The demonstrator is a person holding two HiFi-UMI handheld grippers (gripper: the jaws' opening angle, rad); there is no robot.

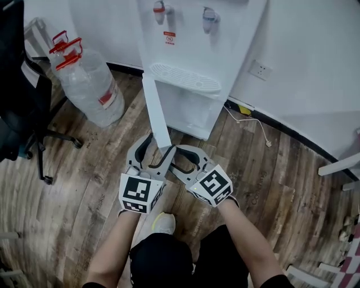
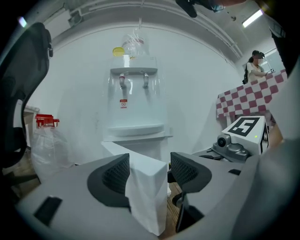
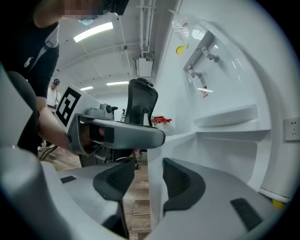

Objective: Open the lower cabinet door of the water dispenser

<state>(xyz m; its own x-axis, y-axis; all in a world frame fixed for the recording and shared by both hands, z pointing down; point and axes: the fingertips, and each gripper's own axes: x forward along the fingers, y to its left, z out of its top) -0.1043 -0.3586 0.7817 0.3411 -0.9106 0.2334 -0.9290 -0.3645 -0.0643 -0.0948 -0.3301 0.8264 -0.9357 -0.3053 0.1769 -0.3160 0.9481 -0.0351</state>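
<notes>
Far to my left an office chair stands on the wooden floor. Just beside it a big clear water bottle with a red cap leans near the wall.

The white water dispenser is in the middle, against the wall, with a red tap and a blue tap above its drip tray. Its lower cabinet door is swung out from the cabinet and comes edge-on toward me. The compartment behind it lies open, and the door's free edge sits right at my two claws.

My left claw has its jaws spread wide. The door's free edge stands between them, close against the left pad and clear of the right one, so nothing is clamped.

My right claw meets the same edge from the other side, pointing across toward the left claw. Its jaws are also apart. The thin panel runs up between them, close by the right pad, and bare floor shows in the gap on the left. From the left claw's camera I can see the right claw's marker cube close by.

Further right, a socket sits low on the wall. A thin white cable trails over the floor near it.
</notes>
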